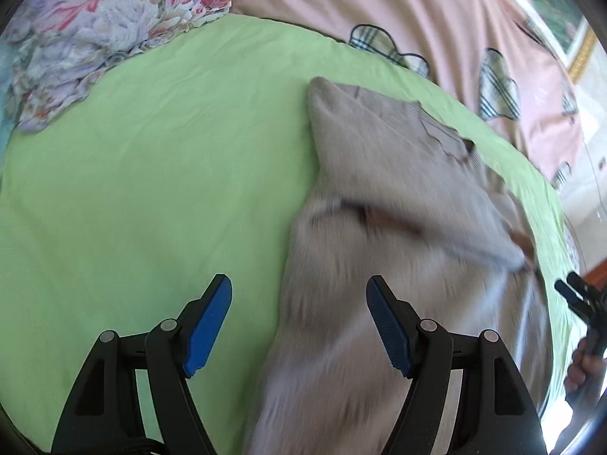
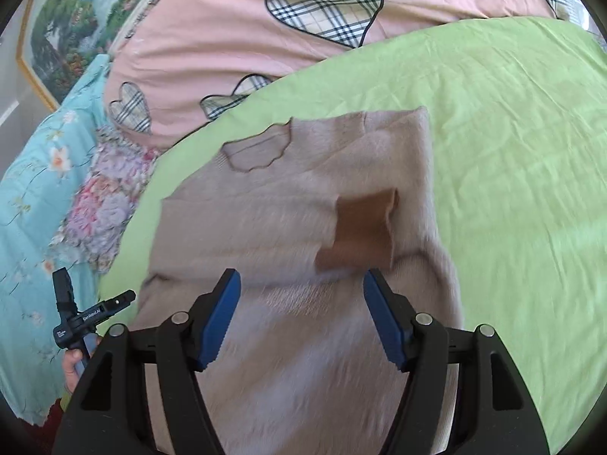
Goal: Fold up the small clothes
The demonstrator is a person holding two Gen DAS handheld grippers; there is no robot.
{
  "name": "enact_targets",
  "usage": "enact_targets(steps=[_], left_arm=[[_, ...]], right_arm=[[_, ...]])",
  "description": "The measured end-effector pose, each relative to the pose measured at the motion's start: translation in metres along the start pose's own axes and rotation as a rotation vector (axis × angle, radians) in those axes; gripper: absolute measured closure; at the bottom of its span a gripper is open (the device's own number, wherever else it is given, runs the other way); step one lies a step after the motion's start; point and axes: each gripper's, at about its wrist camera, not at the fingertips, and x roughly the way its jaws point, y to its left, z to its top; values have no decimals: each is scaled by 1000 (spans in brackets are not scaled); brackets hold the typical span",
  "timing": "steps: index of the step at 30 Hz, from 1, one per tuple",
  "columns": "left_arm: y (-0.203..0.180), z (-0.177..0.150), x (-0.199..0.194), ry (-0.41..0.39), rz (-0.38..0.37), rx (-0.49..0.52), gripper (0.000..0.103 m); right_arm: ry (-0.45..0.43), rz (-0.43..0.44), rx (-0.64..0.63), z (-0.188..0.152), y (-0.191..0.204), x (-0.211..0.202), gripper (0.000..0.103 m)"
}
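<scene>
A beige knitted sweater (image 1: 398, 197) (image 2: 288, 197) lies on the green sheet (image 1: 151, 159) (image 2: 512, 151). It has a brown patch (image 2: 364, 227) and a cloud-shaped outline (image 2: 254, 151) stitched near its far end. My left gripper (image 1: 299, 297) hovers open over the sweater's left edge, nothing pressed between its blue pads (image 1: 206, 326). My right gripper (image 2: 302, 290) stands open above the sweater's near part, just short of the brown patch. Each view catches the other gripper at its border, held in a hand (image 1: 580, 367) (image 2: 72, 367).
A pink duvet with plaid hearts (image 1: 436, 11) (image 2: 265, 38) borders the far side of the sheet. Crumpled floral cloth (image 1: 95, 30) (image 2: 110, 197) lies at the sheet's corner, beside a teal flowered quilt (image 2: 34, 227). A framed picture (image 2: 76, 19) leans behind.
</scene>
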Motion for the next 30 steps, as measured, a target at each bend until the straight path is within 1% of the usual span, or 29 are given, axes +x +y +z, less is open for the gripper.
enact_targets(steps=[3,5,10,12,14,16,17,18,21,22,26,28,29,30], left_arm=[[7,-26,-20,19,-25,16,29],[16,-50,-35,41,-60,22,29],[34,-105,-50,98,-130,21,29],[34,-125,-54,101,-147,29,29],[30,-137,-60,86,-172,55,30],[22,-148,-63,98,-248,75,32],[18,-151,-63,98,-264,84,34],[12,-157,-64,98,-278,110,34],[4,-168,-66,94,-273,166,34],[4,-169,-66,95,-275,172,34],[11,-178,-66,119,-331,167,34],[8,-178,-63,125,-337,180,34],[6,-178,-63,126,-342,189,33],[6,-179,-63,134,-353,199,34]], right_arm=[[7,26,-19,-27,6,-13,35],[14,50,-31,-45,7,-21,35],[31,101,-58,-98,9,-54,35],[33,103,-60,-114,5,-66,35],[34,89,-49,-132,-2,-79,35],[33,70,-17,-147,-12,-92,35],[30,62,11,-157,-20,-100,35],[31,60,29,-162,-27,-104,35],[51,39,76,-184,-42,-114,35],[62,45,84,-190,-45,-115,35],[117,117,89,-217,-46,-103,35],[142,136,84,-225,-42,-92,35],[151,143,75,-228,-37,-85,36],[161,152,67,-228,-34,-81,41]])
